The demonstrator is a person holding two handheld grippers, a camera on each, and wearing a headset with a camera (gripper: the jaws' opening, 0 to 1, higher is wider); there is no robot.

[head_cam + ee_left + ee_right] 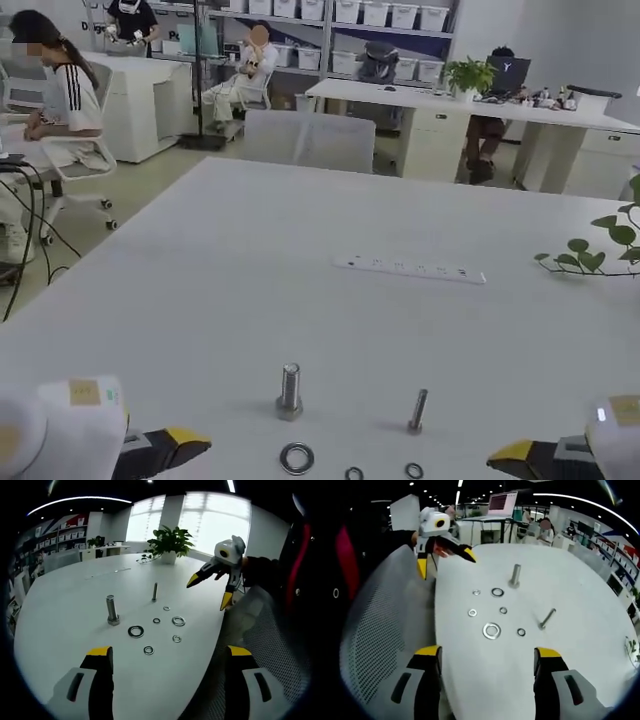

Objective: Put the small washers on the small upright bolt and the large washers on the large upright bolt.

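Not started. Mid-frame, left gripper view: six silver ring washers (135, 631), two large, four small, flat beside bare thick grey upright bolt (112, 611) and bare thin upright bolt (154, 592). Lower edge: left gripper (169, 652), right gripper (487, 652), jaws apart, empty.

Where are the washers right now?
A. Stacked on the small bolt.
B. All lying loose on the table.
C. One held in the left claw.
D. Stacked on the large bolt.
B: all six washers lie flat on the table near the large bolt and the small bolt, and both shafts are bare.
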